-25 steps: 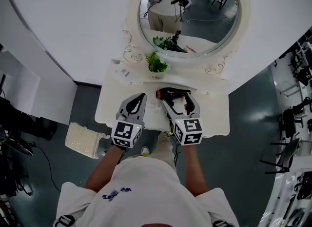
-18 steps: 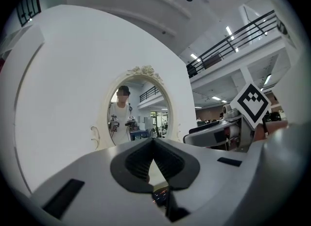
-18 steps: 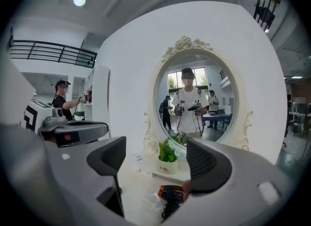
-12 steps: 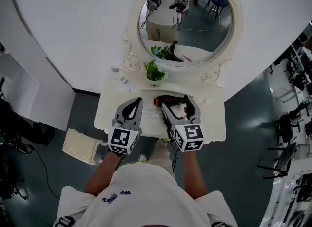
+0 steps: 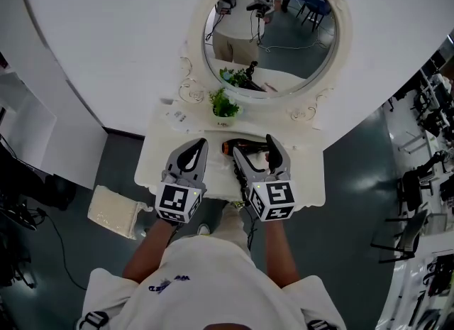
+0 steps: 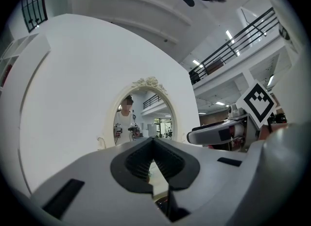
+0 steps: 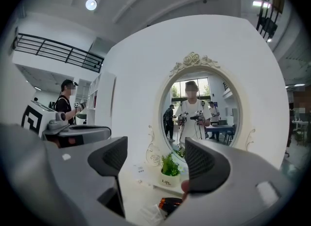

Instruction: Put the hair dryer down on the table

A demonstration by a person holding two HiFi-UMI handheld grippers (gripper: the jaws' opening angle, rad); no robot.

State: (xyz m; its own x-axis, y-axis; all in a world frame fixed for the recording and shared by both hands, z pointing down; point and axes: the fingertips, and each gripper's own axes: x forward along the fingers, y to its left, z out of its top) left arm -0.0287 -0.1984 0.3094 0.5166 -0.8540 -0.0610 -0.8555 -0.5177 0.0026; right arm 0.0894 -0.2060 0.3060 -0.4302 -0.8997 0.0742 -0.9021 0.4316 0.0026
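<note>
— One hair dryer [image 5: 245, 144]; where, head view?
— Lying on the counter [image 5: 159, 165], twelve o'clock of the right gripper [image 5: 253, 148].
— Left gripper view?
— Its left gripper [image 6: 153, 140] shows jaws pressed together, empty.
— Right gripper view?
— Jaws spread, just been closing; nothing between; hair dryer at six o'clock.

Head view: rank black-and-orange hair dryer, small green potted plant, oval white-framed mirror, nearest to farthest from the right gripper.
Right gripper: jaws apart, just closed a little, gripping nothing.
1. Black-and-orange hair dryer: on the white table, just beneath the jaws.
2. Small green potted plant: back of the table, to the left.
3. Oval white-framed mirror: behind the plant, farthest back.
</note>
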